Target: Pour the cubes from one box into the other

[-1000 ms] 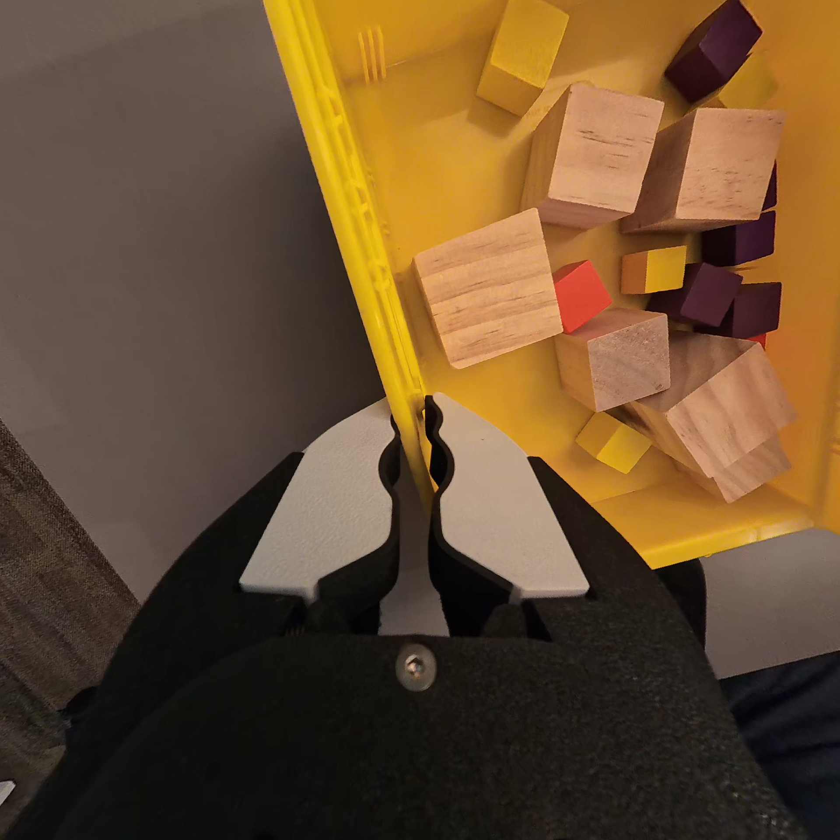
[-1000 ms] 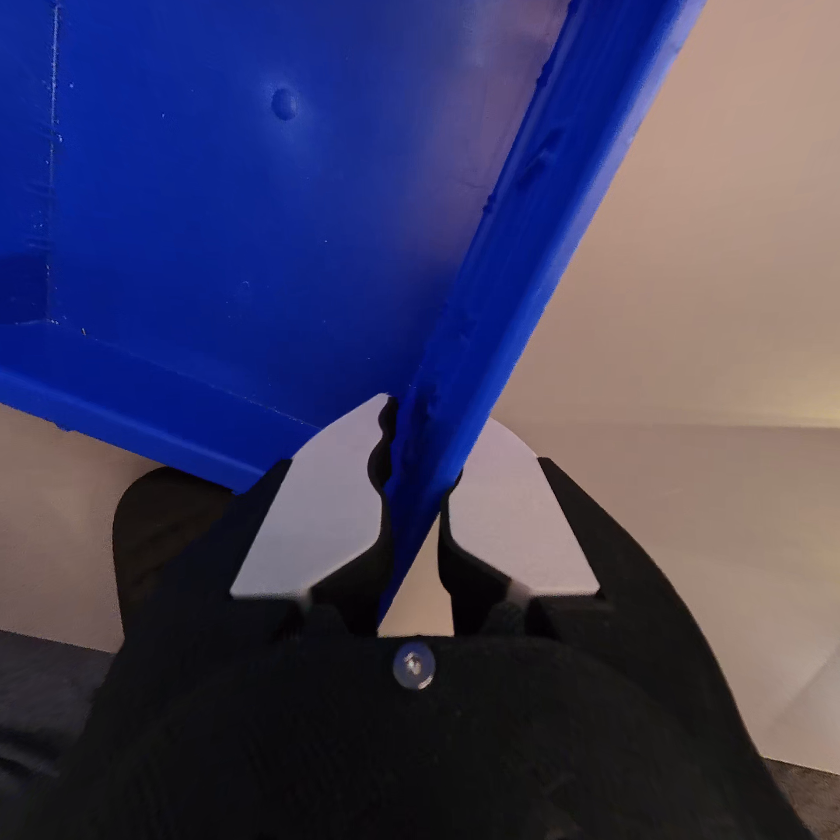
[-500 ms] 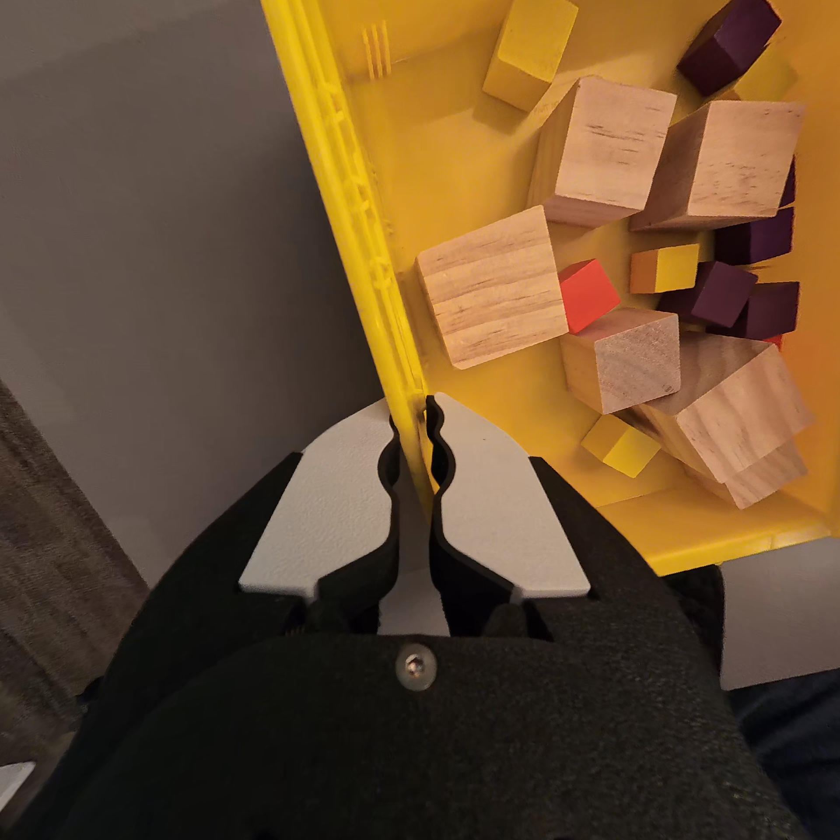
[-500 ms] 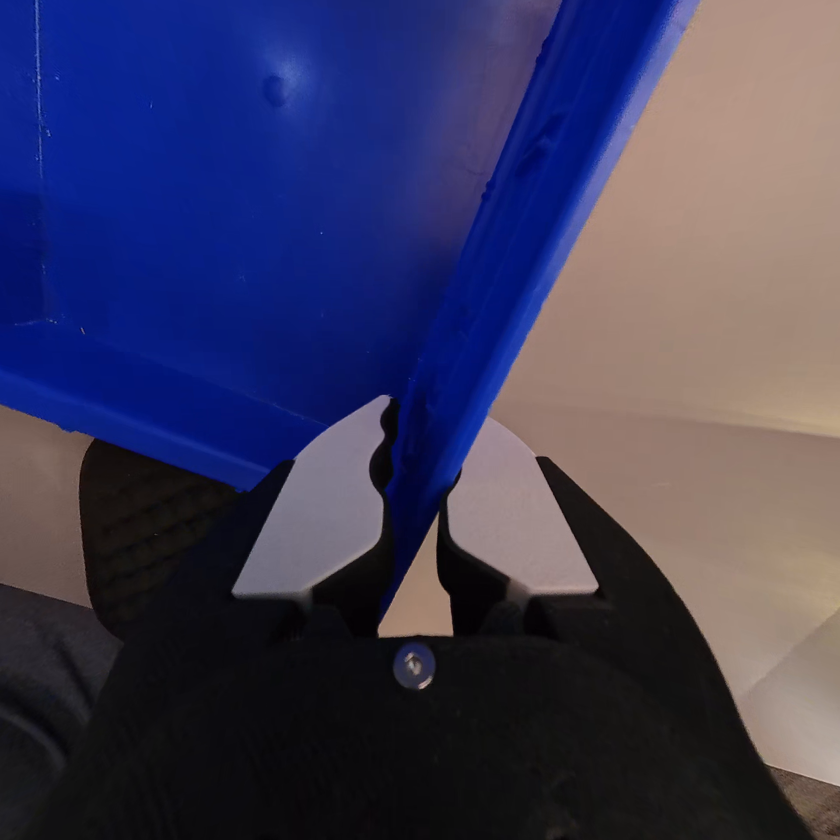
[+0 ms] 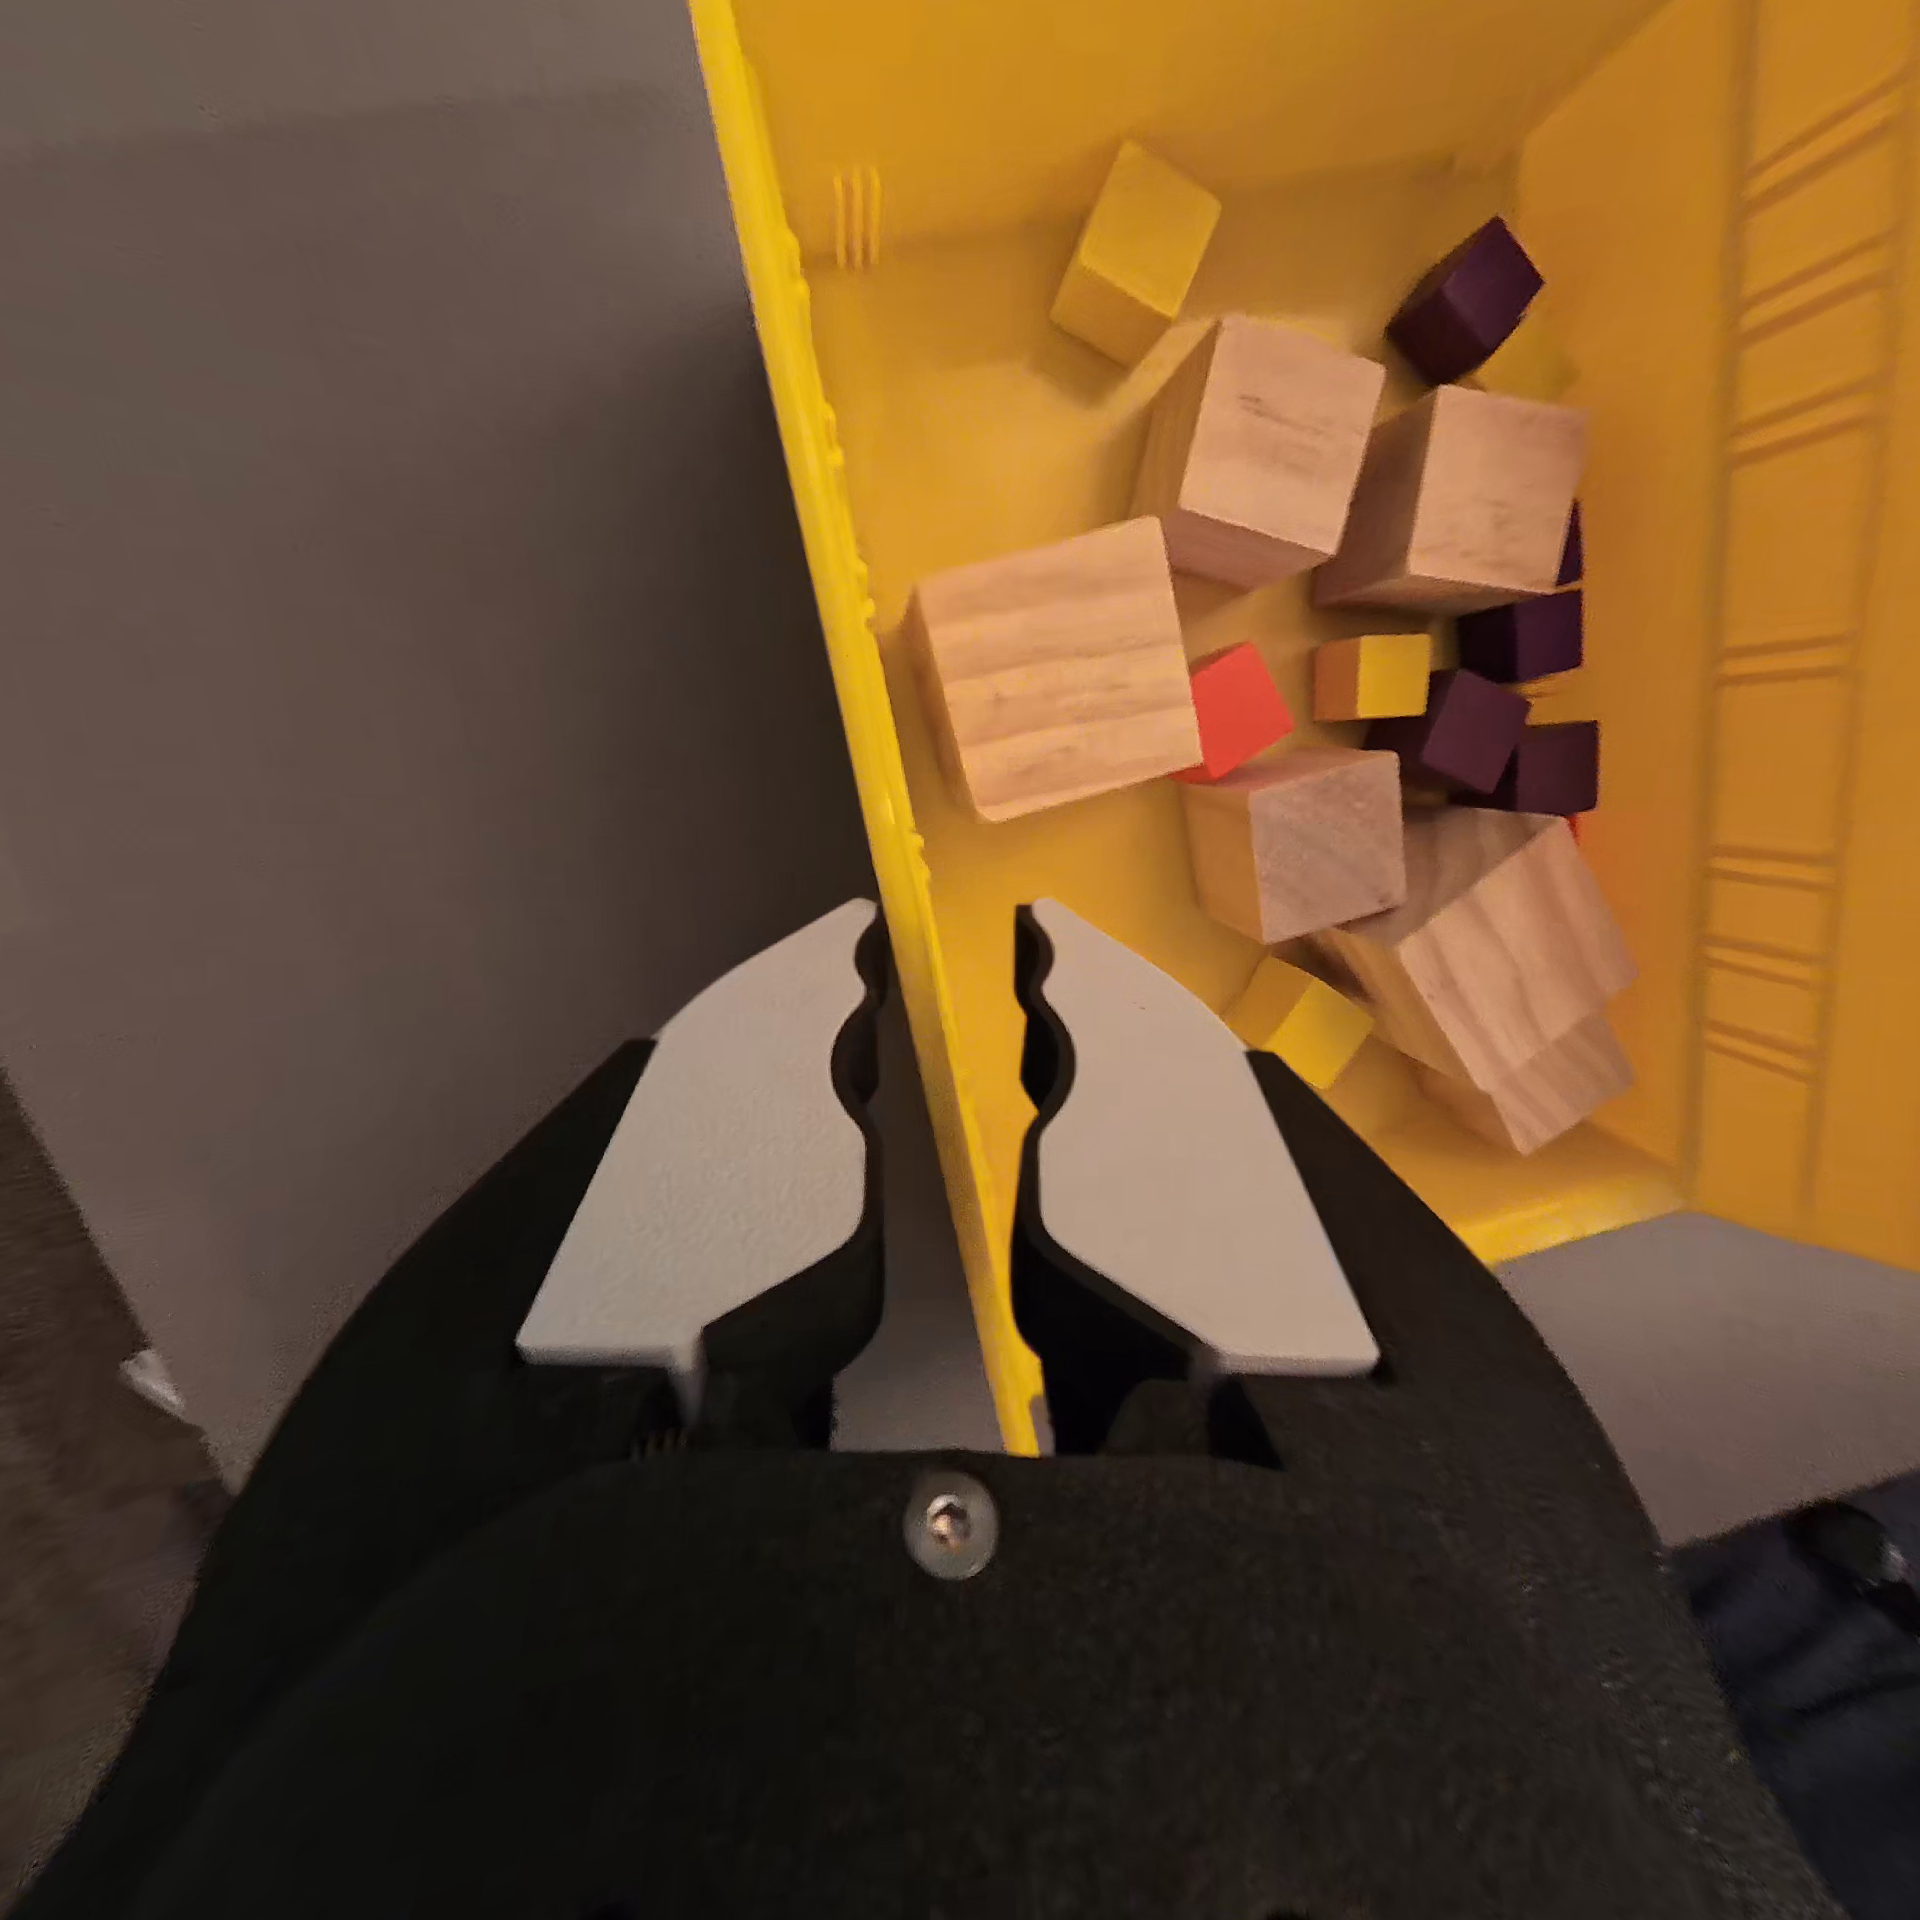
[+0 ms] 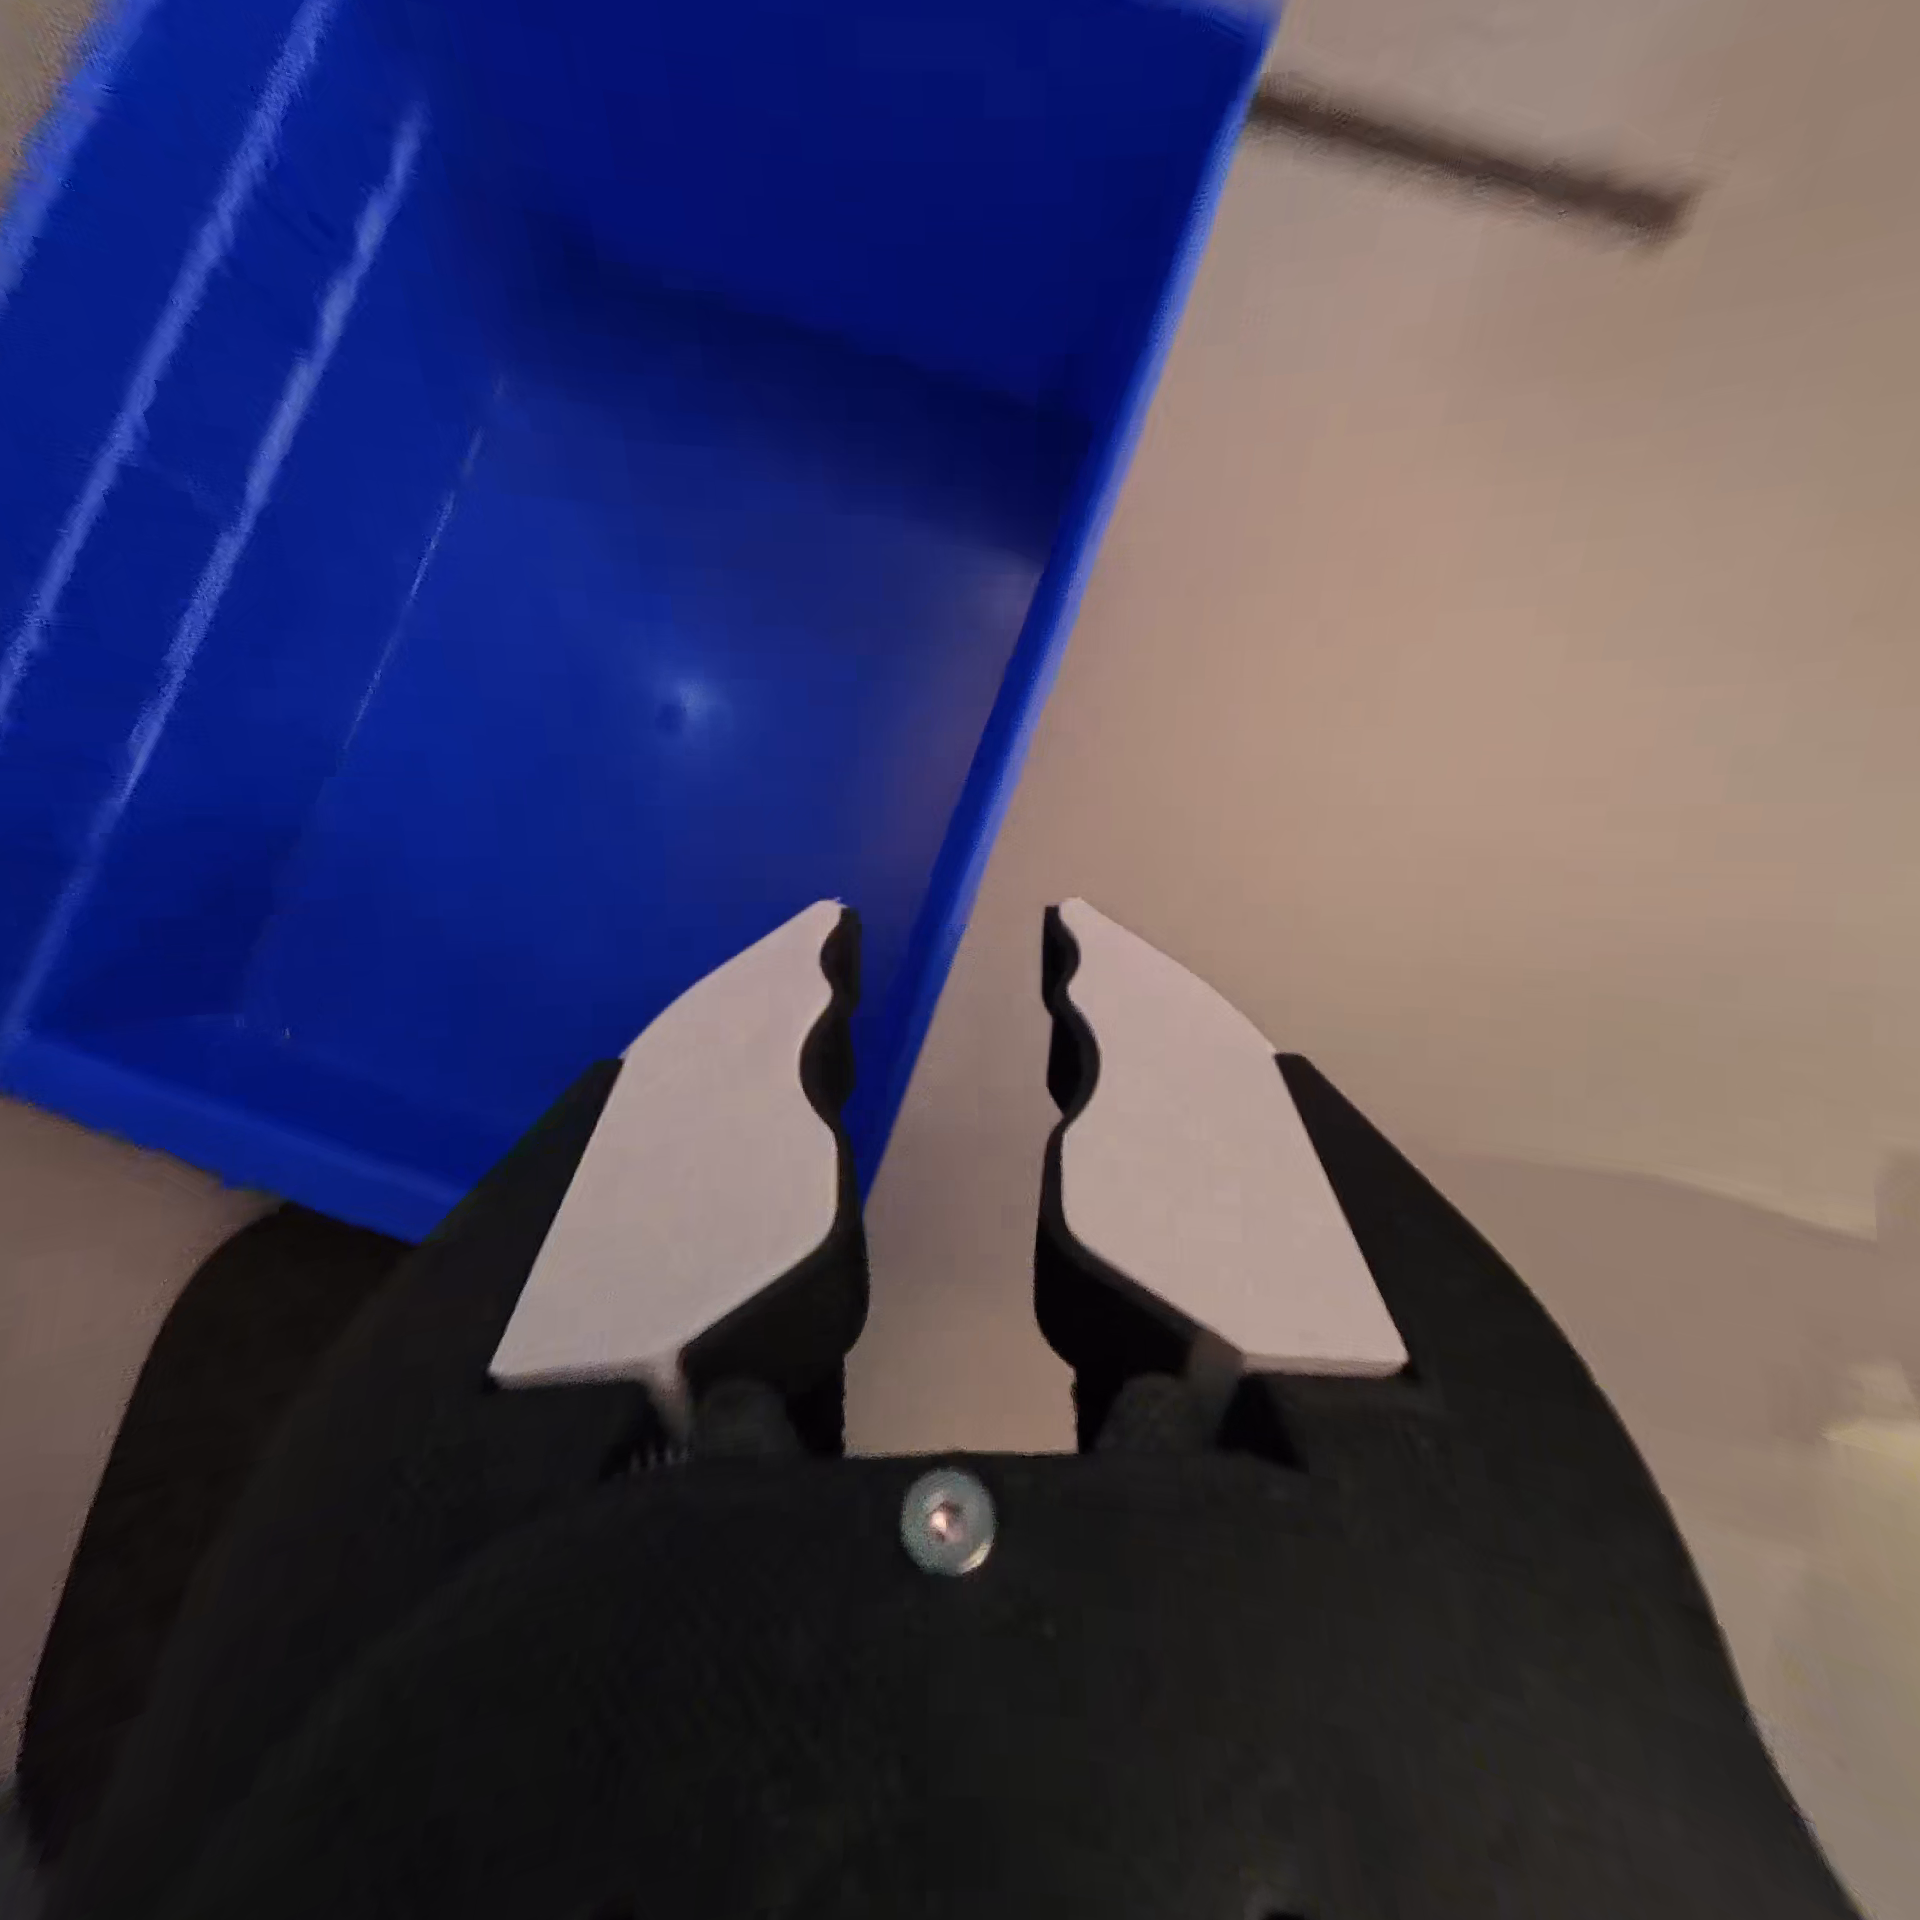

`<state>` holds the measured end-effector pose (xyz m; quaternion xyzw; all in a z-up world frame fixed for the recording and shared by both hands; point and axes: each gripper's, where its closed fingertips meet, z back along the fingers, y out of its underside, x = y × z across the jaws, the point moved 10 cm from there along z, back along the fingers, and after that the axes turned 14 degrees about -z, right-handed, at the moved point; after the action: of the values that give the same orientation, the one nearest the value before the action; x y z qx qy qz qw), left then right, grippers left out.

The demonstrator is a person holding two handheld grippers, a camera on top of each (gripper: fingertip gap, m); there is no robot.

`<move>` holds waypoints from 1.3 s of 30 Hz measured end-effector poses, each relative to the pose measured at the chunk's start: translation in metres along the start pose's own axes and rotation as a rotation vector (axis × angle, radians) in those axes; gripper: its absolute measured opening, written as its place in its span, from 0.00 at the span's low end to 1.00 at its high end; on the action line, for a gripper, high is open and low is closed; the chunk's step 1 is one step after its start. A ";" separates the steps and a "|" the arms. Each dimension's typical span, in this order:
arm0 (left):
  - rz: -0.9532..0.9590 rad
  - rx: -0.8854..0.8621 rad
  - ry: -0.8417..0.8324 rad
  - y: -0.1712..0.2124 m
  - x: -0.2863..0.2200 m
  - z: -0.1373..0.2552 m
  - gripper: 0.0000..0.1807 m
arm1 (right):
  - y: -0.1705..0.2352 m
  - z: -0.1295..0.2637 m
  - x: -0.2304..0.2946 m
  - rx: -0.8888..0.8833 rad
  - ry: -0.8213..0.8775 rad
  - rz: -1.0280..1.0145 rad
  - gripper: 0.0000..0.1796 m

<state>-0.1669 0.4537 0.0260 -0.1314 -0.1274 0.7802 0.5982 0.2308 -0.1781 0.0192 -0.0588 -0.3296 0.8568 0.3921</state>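
Observation:
In the left wrist view a yellow box [image 5: 1818,623] holds several cubes: large wooden ones [image 5: 1060,665], small purple ones [image 5: 1465,301], yellow ones [image 5: 1138,260] and a red one [image 5: 1236,707]. My left gripper [image 5: 945,914] is open, and the box's left wall [image 5: 821,436] runs between its fingers, close to the left one. In the right wrist view a blue box [image 6: 623,520] is empty. My right gripper [image 6: 948,914] is open, with the blue box's right wall [image 6: 1091,582] between its fingers, close to the left finger [image 6: 717,1122].
The yellow box sits on a grey table surface [image 5: 364,623]. Carpet [image 5: 62,1299] shows at the far left and dark fabric [image 5: 1818,1662] at the lower right. The blue box lies on a pale beige surface [image 6: 1455,727], with a dark strip [image 6: 1475,156] farther off.
Both grippers have opened and let go of the box walls they were clamping. Both views have drawn back a little, so more of each box shows. The cubes have kept their places.

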 end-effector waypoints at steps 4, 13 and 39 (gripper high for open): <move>0.037 -0.022 0.046 0.006 -0.001 -0.001 0.16 | -0.032 0.050 0.033 -0.408 0.021 0.079 0.19; -0.021 0.208 -0.037 0.015 -0.004 -0.029 0.07 | -0.071 0.038 0.209 -0.519 -0.602 0.268 0.29; 0.014 0.203 -0.049 0.016 -0.006 -0.037 0.04 | -0.072 -0.201 0.497 0.601 -0.026 0.160 0.14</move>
<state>-0.1666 0.4450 -0.0136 -0.0519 -0.0612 0.7963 0.5995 0.0080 0.3131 -0.0141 0.0451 -0.0607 0.9448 0.3187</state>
